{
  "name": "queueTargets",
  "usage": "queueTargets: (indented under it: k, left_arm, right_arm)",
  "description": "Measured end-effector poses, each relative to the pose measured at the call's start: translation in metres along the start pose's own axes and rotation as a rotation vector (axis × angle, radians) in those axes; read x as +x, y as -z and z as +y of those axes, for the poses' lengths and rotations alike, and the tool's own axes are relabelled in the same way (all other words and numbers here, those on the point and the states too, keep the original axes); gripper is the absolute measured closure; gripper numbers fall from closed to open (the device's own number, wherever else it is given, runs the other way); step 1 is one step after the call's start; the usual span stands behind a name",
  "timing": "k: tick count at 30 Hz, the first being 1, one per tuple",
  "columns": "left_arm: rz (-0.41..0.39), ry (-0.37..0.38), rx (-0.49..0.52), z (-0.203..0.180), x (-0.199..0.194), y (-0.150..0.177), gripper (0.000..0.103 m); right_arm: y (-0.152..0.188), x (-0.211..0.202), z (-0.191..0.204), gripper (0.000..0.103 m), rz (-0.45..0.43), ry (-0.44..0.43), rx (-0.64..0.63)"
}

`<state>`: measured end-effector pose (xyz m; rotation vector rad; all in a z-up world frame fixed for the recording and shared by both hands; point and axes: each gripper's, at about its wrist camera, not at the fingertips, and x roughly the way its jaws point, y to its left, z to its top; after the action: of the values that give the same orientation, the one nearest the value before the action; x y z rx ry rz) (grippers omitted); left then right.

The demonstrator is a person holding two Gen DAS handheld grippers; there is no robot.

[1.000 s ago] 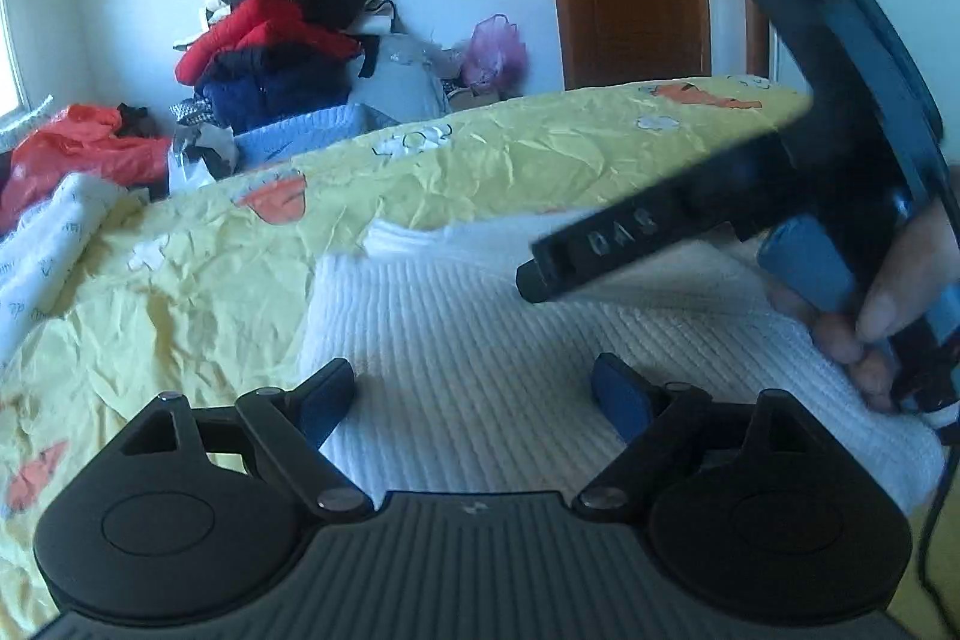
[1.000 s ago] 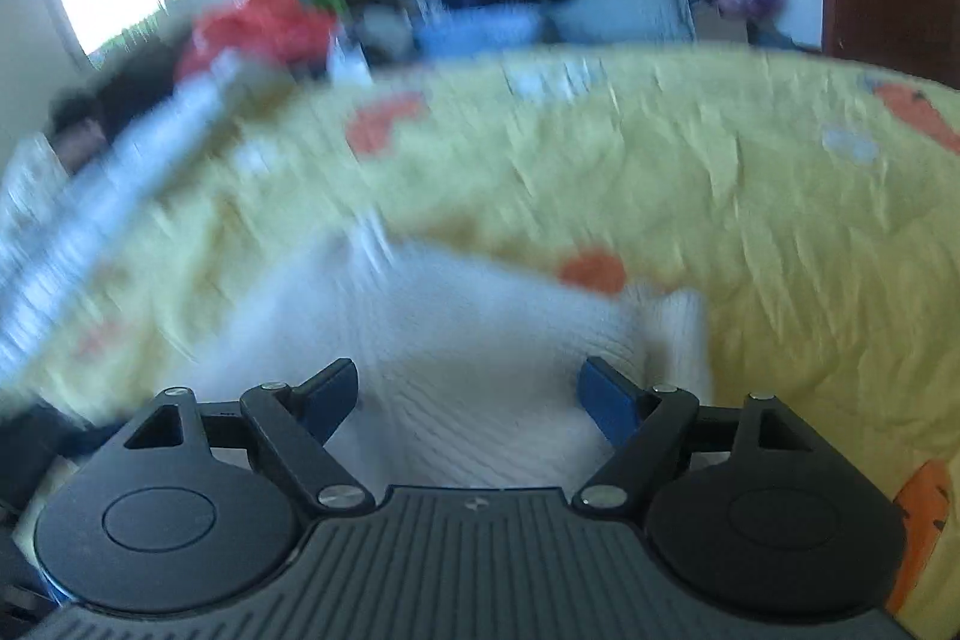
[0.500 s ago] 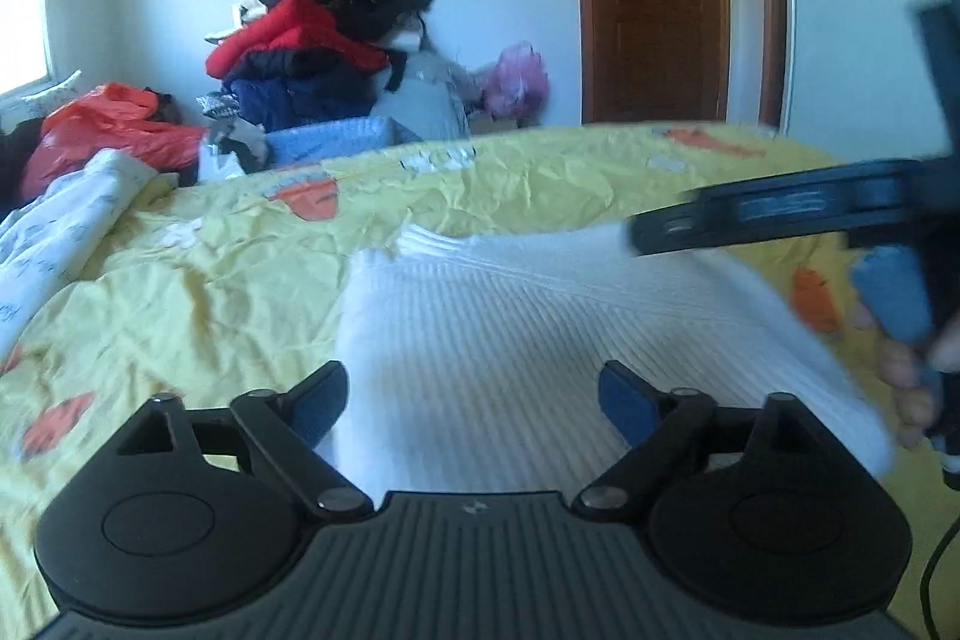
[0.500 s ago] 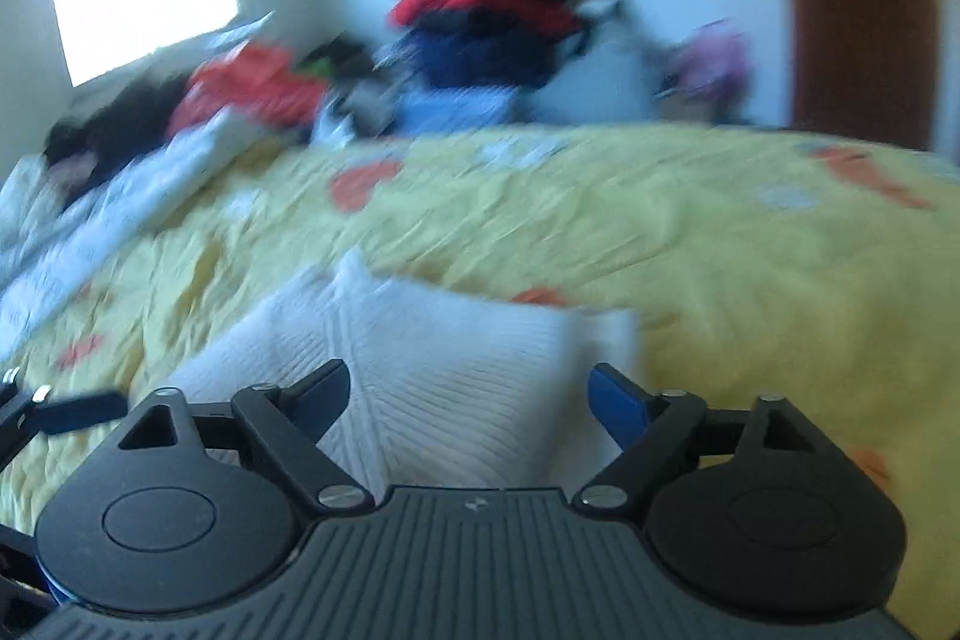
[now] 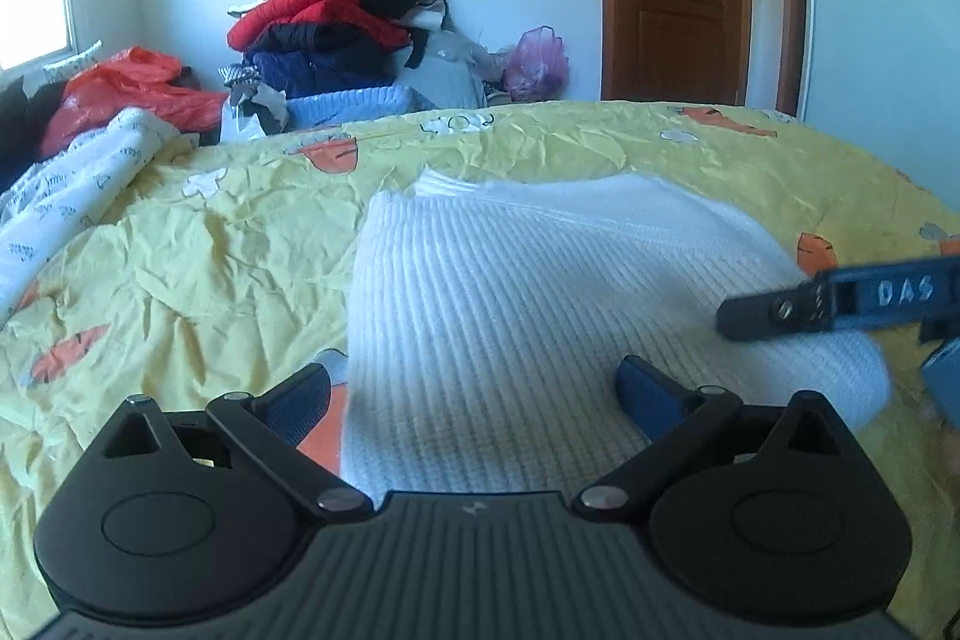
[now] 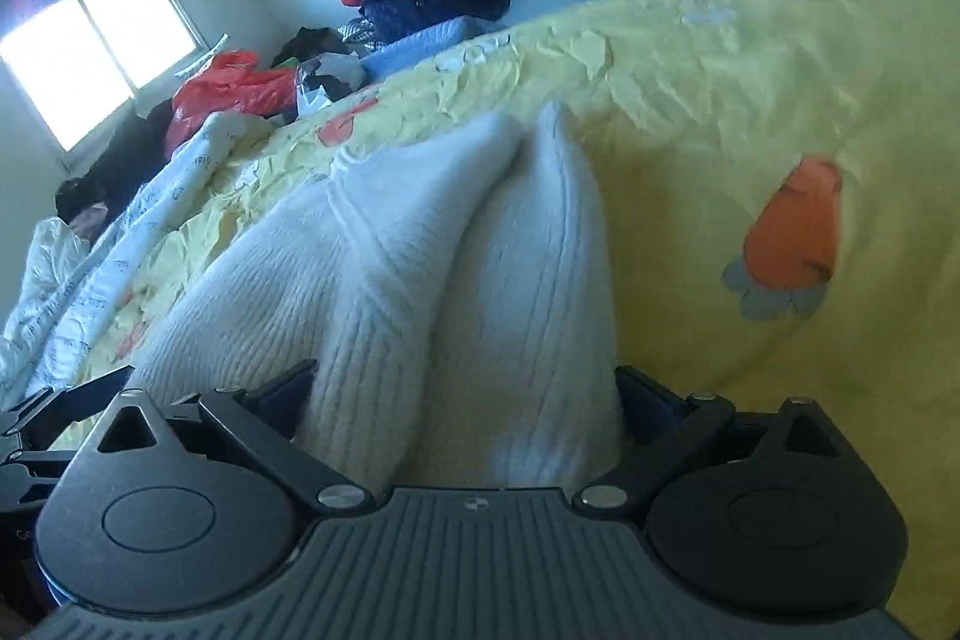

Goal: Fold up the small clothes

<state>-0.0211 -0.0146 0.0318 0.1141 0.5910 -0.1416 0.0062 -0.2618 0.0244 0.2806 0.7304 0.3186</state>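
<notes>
Left gripper low over the sweater, jaws opening wide, knit between them but not pinched. Right gripper likewise opening, astride two bunched ridges of the sweater, pads seemingly clear of the cloth. Sweater lying part-folded on the yellow bedspread, ribbed edge toward the far side. Judged step: letting go after a fold. Next probably calls for picking a fresh edge, closing on it cleanly, and carrying it across without dragging the layers beneath.
</notes>
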Motion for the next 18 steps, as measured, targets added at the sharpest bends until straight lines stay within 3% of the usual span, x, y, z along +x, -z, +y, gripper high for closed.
queueTargets:
  k: [7,13,17,18]
  left_arm:
    - [0.000,0.002,-0.010,0.000,0.000,0.001,0.000]
    - [0.000,0.003,-0.013,0.000,0.000,0.001,0.000]
    - [0.004,0.013,-0.019,0.001,0.002,0.002,0.000]
    - [0.003,0.013,-0.019,0.001,0.003,0.002,0.000]
  right_arm:
    - [-0.018,-0.026,0.024,0.006,-0.110,-0.034,-0.059]
    - [-0.027,-0.013,0.044,0.006,-0.075,-0.065,-0.110]
    - [-0.016,0.015,0.046,0.007,0.024,-0.013,-0.155]
    - [-0.009,0.018,0.043,0.004,-0.007,-0.028,-0.190]
